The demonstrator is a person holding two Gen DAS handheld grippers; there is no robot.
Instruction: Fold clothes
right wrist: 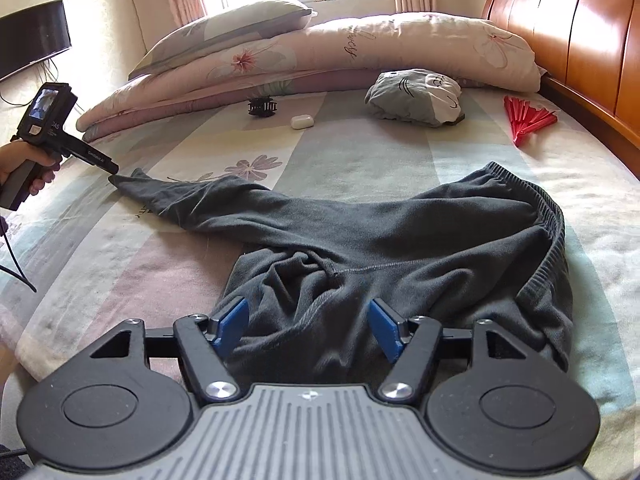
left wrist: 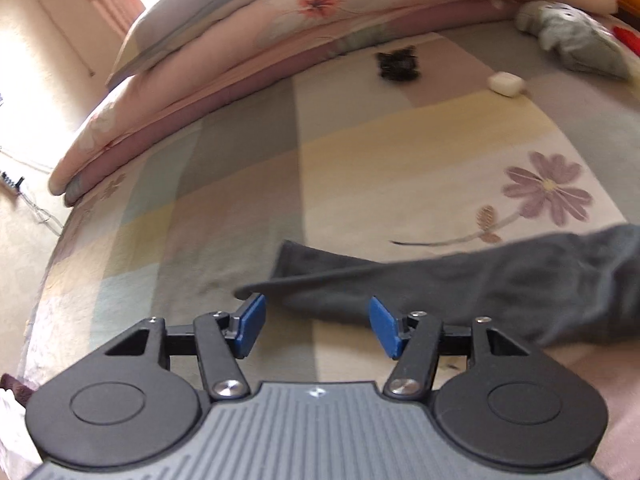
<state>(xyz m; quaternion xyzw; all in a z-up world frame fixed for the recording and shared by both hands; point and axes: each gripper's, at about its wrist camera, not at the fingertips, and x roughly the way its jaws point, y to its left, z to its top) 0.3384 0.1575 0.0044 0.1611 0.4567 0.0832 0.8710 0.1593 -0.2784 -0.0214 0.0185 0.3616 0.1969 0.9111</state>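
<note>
We see dark grey pants lying flat on the bed; our left claw is open at the far-left leg end; our right claw is open over the near bunched cloth, gripping nothing.

I see a patchwork floral bedsheet under a rolled floral quilt and a pillow. Near the quilt lie a black hair clip and a white earbud case; a grey plush and a red fan sit by the wooden headboard.
</note>
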